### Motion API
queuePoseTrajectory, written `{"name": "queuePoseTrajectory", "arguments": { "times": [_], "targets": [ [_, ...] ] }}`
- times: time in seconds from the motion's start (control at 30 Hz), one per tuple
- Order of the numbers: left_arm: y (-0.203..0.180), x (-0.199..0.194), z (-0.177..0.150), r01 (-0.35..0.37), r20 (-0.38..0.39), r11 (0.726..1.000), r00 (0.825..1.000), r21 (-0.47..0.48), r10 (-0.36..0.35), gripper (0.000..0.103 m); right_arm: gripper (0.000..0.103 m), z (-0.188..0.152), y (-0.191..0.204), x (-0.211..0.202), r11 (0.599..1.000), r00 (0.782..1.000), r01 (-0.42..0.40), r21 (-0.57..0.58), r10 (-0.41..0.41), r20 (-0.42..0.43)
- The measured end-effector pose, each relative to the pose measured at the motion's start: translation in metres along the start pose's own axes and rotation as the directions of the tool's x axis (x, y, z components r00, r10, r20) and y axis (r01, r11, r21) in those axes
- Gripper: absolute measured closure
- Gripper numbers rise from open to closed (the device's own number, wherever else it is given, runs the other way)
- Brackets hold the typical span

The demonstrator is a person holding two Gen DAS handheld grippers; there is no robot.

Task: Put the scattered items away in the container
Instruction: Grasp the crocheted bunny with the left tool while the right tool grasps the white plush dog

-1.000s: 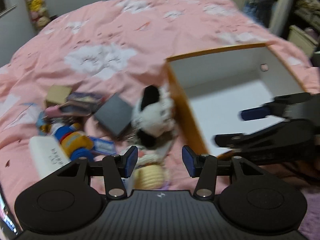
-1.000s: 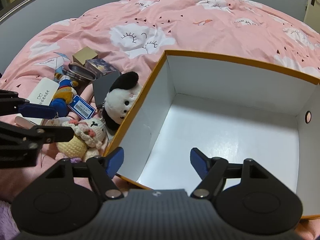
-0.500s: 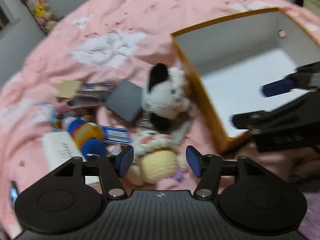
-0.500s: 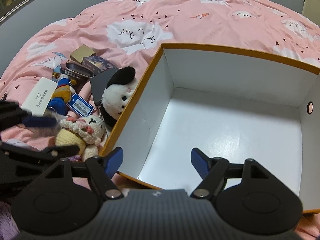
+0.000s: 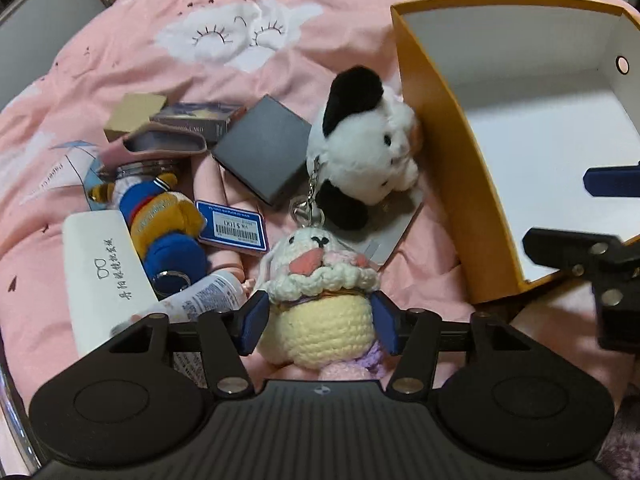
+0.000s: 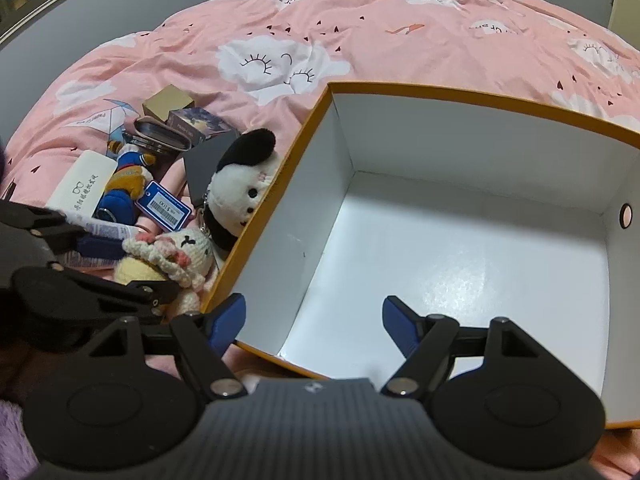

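L gripper [image 5: 316, 322] jaws closing round crochet doll [image 5: 320, 300], pads not yet pressing; grip body centrally. R gripper [image 6: 314, 320] jaws spread, empty.

Black left gripper [image 5: 318, 322] (ribbed housing, silver screws) carries blue-padded jaws.

Pink bedspread [image 6: 360, 12]: orange box [image 6: 460, 98], toy clutter [image 5: 192, 200] beside.
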State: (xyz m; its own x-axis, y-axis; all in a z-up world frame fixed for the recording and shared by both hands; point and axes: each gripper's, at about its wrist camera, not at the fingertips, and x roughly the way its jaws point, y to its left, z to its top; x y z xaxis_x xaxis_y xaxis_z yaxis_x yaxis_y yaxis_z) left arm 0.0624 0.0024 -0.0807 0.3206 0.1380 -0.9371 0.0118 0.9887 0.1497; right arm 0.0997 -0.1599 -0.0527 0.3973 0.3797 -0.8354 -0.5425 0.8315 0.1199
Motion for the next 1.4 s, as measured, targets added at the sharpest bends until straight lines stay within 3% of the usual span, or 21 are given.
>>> {"name": "queuePoseTrajectory", "arguments": {
  "times": [0.17,0.3,0.4,0.53,0.73,0.8,0.9,1.03,1.13,1.3,1.4],
  "targets": [
    [0.018,-0.013,-0.006,0.056,0.054,0.997,0.997,-0.059,-0.052,0.054,0.026,0.001,-0.003,-0.002,1.000,1.000,-0.006,0.009,0.006,0.005],
    [0.026,-0.027,-0.010,0.095,0.097,0.992,0.992,-0.087,-0.086,0.057,0.034,0.007,0.002,-0.003,0.999,0.999,-0.041,-0.029,0.041,0.019],
    [0.031,-0.043,-0.008,0.110,0.175,0.989,0.980,-0.096,-0.093,0.058,0.039,0.017,0.008,-0.003,0.995,0.998,-0.057,-0.085,0.060,0.031],
    [0.040,-0.064,-0.002,0.133,0.277,0.984,0.956,-0.115,-0.097,0.058,0.042,0.034,0.016,-0.003,0.985,0.995,-0.081,-0.151,0.090,0.049],
    [0.062,-0.096,0.010,0.139,0.447,0.981,0.892,-0.137,-0.064,0.058,0.042,0.058,0.034,0.001,0.950,0.993,-0.058,-0.307,0.086,0.080],
    [0.068,-0.103,0.013,0.122,0.489,0.982,0.872,-0.142,-0.038,0.058,0.042,0.066,0.039,0.007,0.937,0.993,-0.074,-0.341,0.102,0.065],
    [0.075,-0.103,0.018,0.066,0.510,0.986,0.860,-0.156,0.023,0.058,0.041,0.074,0.050,0.017,0.908,0.992,-0.092,-0.409,0.118,0.038],
    [0.086,-0.091,0.020,0.042,0.484,0.985,0.874,-0.165,0.044,0.058,0.037,0.079,0.068,0.033,0.860,0.995,-0.092,-0.502,0.104,-0.004],
    [0.089,-0.073,0.018,0.006,0.432,0.985,0.899,-0.172,0.070,0.058,0.037,0.082,0.081,0.048,0.816,0.997,-0.071,-0.574,0.062,-0.036],
    [0.099,-0.048,0.012,0.007,0.310,0.979,0.949,-0.204,0.058,0.056,0.036,0.087,0.093,0.073,0.753,0.995,-0.063,-0.654,0.001,-0.095],
    [0.103,-0.044,0.011,0.015,0.289,0.977,0.956,-0.214,0.049,0.053,0.028,0.086,0.098,0.087,0.713,0.993,-0.057,-0.699,-0.035,-0.116]
  ]
}}
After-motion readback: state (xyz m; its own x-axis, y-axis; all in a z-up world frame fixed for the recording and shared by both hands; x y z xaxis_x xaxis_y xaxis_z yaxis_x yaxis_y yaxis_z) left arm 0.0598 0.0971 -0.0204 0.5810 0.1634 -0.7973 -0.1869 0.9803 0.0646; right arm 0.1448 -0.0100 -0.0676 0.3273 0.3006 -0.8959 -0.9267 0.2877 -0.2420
